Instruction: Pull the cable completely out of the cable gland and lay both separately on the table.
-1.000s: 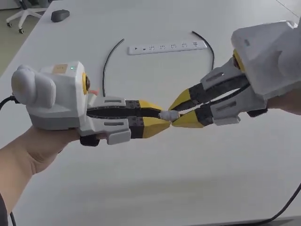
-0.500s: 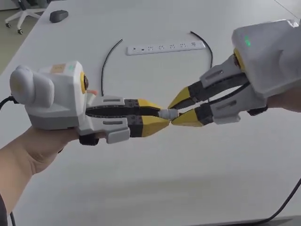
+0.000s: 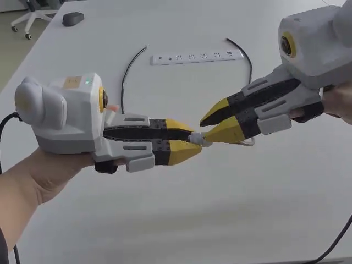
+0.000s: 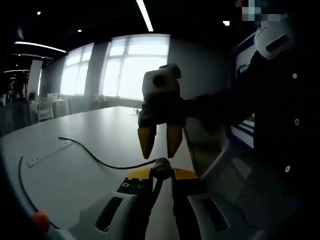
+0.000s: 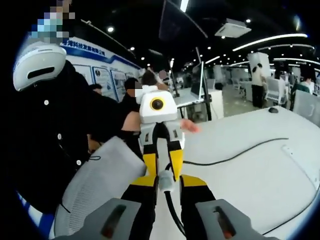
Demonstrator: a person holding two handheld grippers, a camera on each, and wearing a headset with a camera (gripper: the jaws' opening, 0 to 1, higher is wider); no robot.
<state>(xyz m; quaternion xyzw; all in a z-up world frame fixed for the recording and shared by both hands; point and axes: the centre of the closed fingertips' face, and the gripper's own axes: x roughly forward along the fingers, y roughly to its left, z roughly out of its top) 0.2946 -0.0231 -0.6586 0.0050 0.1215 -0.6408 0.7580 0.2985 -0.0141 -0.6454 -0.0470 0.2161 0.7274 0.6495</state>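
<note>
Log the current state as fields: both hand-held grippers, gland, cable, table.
left hand-held gripper: shut on cable gland, held above table
right hand-held gripper: jaws apart, tips at the gland
cable: runs from gland back between right jaws; apparently not yet out
on table: power strip, black cords, mouse

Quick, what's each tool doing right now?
Left tool: closed on the cable fitting.
Right tool: open, holding nothing.

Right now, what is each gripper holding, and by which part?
The cable gland, pinched at its body between the left gripper's jaw tips; whether the right gripper grips the cable cannot be told.
</note>
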